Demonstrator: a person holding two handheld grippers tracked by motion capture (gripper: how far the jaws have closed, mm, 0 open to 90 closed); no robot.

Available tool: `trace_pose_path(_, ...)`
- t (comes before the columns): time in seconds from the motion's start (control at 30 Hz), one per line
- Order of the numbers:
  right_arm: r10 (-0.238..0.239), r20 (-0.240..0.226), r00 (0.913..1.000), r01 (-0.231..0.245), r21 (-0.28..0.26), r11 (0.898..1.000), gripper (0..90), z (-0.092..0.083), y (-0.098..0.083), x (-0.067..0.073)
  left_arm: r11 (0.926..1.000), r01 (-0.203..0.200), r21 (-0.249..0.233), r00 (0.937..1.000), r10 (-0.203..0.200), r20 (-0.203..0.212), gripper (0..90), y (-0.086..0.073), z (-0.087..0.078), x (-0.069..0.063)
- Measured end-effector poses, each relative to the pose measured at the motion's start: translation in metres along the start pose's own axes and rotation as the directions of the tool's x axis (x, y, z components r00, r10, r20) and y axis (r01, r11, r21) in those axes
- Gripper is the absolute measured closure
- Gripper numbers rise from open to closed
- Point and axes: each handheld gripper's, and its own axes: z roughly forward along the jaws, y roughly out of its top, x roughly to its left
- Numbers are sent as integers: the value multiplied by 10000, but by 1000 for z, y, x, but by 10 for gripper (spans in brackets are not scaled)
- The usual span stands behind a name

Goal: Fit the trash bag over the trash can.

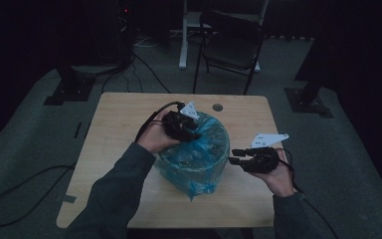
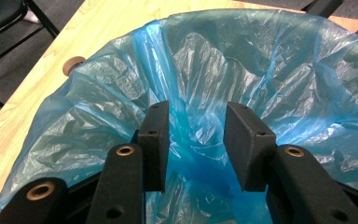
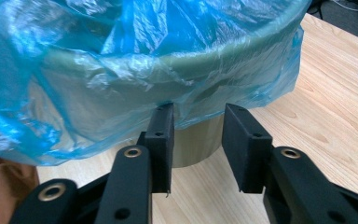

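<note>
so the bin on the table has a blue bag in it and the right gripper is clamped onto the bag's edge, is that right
Not quite. The bin does stand on the table lined with the blue bag, but the right gripper is not clamped on it. The right gripper view shows its jaws apart with nothing pressed between them, just short of the bag's hanging edge.

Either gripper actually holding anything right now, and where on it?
Left gripper: jaws straddle a fold of the blue bag at the bin's rim; whether they pinch it cannot be told. Right gripper: open, holding nothing.
</note>
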Motion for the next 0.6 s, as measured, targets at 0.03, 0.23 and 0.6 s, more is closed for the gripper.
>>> trace_pose_path(0.03, 17, -80, 10000, -17, -61, 10000, 611, -2, 0, 0, 10000, 13, 42, 10000, -13, -35, 611, -1, 0, 0)
trace_pose_path(0.23, -50, -572, 9983, 41, -160, 9999, 549, -1, 1, 2, 9998, -75, 198, 9999, 78, -138, 611, -1, 3, -1)
trace_pose_path(0.6, -121, -780, 9969, 98, -297, 9995, 641, 9, 4, 6, 9987, -193, 464, 9996, 203, -214, 609, 1, 9, -2)
